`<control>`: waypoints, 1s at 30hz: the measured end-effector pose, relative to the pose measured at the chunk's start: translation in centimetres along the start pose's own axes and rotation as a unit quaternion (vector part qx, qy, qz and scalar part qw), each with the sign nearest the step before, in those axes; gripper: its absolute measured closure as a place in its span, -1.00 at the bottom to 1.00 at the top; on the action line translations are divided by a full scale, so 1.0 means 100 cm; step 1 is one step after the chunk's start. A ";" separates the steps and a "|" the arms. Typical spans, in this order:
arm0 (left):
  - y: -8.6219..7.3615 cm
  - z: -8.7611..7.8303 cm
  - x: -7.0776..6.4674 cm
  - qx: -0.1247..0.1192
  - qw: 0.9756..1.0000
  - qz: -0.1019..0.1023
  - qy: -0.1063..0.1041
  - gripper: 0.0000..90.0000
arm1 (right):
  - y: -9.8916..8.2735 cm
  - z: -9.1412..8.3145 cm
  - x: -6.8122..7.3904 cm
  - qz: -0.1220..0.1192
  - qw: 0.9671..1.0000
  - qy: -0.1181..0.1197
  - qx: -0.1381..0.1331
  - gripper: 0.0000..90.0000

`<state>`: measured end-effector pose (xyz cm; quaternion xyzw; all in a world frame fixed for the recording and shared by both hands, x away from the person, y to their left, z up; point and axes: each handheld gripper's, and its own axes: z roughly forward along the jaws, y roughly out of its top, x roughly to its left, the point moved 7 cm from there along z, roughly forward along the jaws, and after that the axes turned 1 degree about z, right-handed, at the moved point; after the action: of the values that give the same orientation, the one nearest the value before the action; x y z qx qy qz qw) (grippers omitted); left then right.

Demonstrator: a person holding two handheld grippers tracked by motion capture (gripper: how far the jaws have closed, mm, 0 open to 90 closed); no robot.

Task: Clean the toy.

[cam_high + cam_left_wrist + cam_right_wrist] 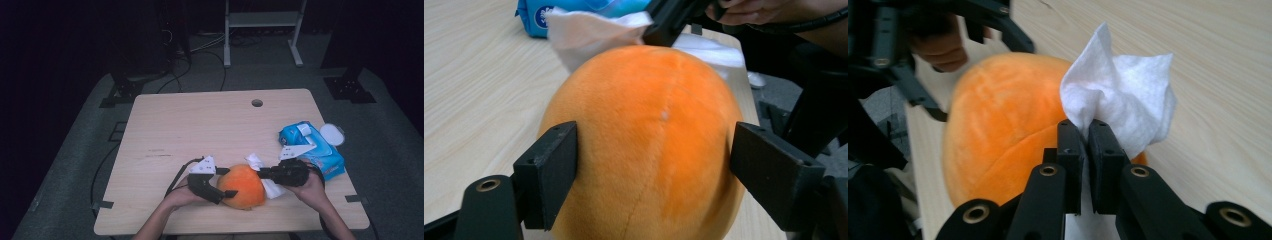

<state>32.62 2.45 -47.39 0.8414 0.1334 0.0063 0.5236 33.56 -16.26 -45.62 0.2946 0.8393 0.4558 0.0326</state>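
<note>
With the left tool [223,183] clamped on both flanks of the orange plush ball [243,186] near the bench's [200,125] front edge, steady it while the right tool [262,173], pinched tight on a white wipe [272,188], rubs gently across its right side

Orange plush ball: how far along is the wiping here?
Done: a white wipe is out of the blue wipe pack, whose lid is open. In hand: the left tongs clamp the orange plush ball while the right tongs press the pinched wipe against it. Left, apparently: wiping the remaining surface, then releasing both.
</note>
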 end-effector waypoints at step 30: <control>0.000 0.007 0.004 -0.003 1.000 -0.015 0.019 -0.41 | 0.010 -0.009 0.025 -0.037 0.998 0.059 -0.005 0.69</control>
<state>33.08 1.92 -47.79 0.8372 0.1560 0.0146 0.5239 31.65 -15.24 -43.79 0.2355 0.8479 0.4749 0.0012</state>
